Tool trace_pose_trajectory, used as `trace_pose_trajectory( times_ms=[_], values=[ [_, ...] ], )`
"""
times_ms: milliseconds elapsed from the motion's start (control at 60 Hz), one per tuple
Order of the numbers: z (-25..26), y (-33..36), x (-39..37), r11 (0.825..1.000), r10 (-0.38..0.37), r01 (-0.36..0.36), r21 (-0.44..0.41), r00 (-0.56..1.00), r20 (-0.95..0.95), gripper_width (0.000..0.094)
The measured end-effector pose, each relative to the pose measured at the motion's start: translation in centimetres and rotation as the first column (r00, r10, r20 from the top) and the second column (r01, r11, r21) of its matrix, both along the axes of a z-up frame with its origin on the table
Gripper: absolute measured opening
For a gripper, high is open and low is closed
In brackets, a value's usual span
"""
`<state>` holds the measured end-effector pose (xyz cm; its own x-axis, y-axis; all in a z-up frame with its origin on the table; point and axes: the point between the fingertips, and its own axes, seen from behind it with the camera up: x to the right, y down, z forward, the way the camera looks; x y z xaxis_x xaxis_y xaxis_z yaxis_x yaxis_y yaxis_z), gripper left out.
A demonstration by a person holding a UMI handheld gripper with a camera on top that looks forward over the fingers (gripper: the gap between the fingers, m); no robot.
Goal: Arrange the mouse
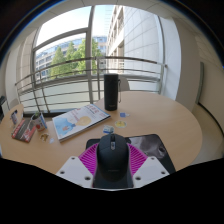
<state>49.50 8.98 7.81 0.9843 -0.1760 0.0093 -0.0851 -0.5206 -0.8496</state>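
The mouse (110, 152) fills the gap between the tongs (111, 160) at lower centre. Ahead, bare counter (150, 112) lies open to the right; a black cylinder (111, 91) stands upper centre, magazines (78, 121) and clutter (25, 127) crowd the left.

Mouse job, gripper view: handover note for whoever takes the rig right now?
Gripper: shut on the black computer mouse; both pink-padded fingers press its sides.
Mouse position: held just over the near edge of the dark rectangular mouse pad on the round wooden table. Whether it touches the pad cannot be told.
Other things: black cylindrical speaker at the table's far side, open magazine and a few small items beside it, all beyond the fingers.
Done: mouse grasped.
Left: set it squarely on the pad, open, back off.
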Motion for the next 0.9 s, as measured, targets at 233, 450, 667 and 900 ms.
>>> trace_pose_trajectory(
  times_ms=[233, 450, 667, 900],
  values=[
    [-7.8, -0.3, 4.5, 0.992, 0.001, -0.002, -0.124, 1.0, -0.013, 0.0463],
    [-7.0, -1.9, 4.9, 0.989, -0.012, 0.013, -0.146, 1.0, 0.011, 0.0856],
    [0.2, -7.1, 3.2, 0.994, -0.036, 0.044, -0.102, 0.996, 0.079, 0.0844],
    [8.8, -16.9, -1.2, 0.997, -0.059, 0.064, -0.035, 0.99, 0.126, 0.0843]
  ],
)
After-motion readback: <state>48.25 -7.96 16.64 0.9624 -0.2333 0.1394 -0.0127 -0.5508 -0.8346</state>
